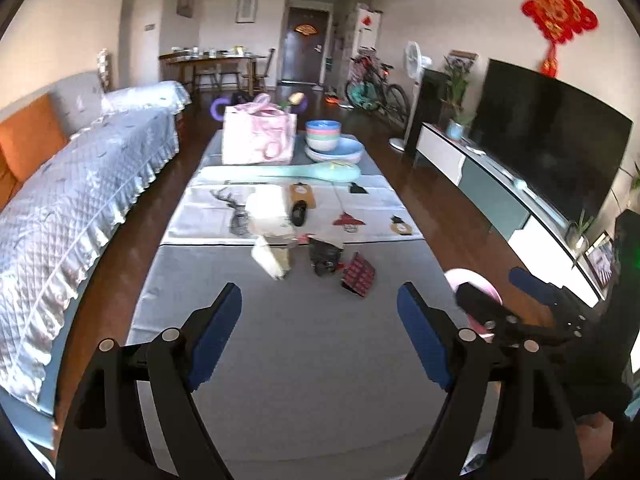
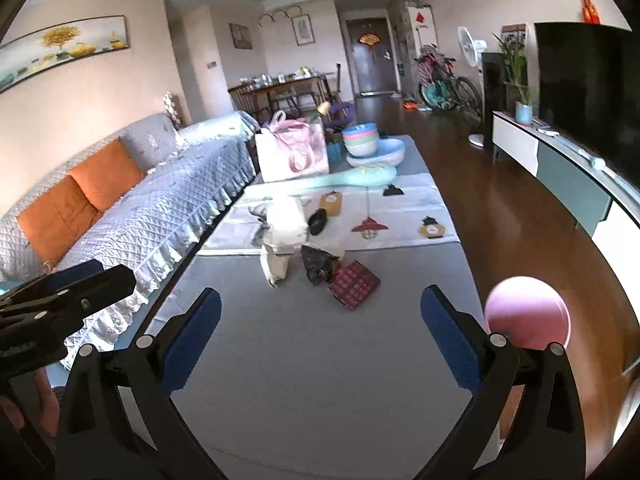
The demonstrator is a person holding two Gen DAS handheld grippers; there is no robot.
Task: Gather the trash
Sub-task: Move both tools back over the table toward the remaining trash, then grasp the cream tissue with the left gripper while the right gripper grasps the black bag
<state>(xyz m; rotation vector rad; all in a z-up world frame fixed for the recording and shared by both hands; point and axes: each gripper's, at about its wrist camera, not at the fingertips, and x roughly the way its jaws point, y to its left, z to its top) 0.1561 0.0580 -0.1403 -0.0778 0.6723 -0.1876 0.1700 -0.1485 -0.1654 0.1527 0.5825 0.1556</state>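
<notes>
Trash lies mid-table on the grey cloth: a crumpled white wrapper (image 1: 273, 260) (image 2: 275, 264), a crumpled dark wrapper (image 1: 325, 257) (image 2: 318, 265) and a red patterned packet (image 1: 359, 275) (image 2: 354, 284). A pink bin (image 2: 527, 312) (image 1: 464, 278) stands on the floor at the table's right side. My left gripper (image 1: 320, 308) hovers open over the near part of the table, short of the trash, nothing between its fingers. My right gripper (image 2: 320, 312) is open too, also empty, near the bin; it shows at the right of the left wrist view (image 1: 496, 300).
Farther along the table are a white tissue box (image 1: 269, 210), a small black object (image 1: 299, 213), a pink tote bag (image 1: 259, 136), stacked bowls (image 1: 323, 136) and a long teal item (image 1: 312, 172). A sofa (image 1: 80, 184) runs along the left, a TV stand (image 1: 500, 188) along the right.
</notes>
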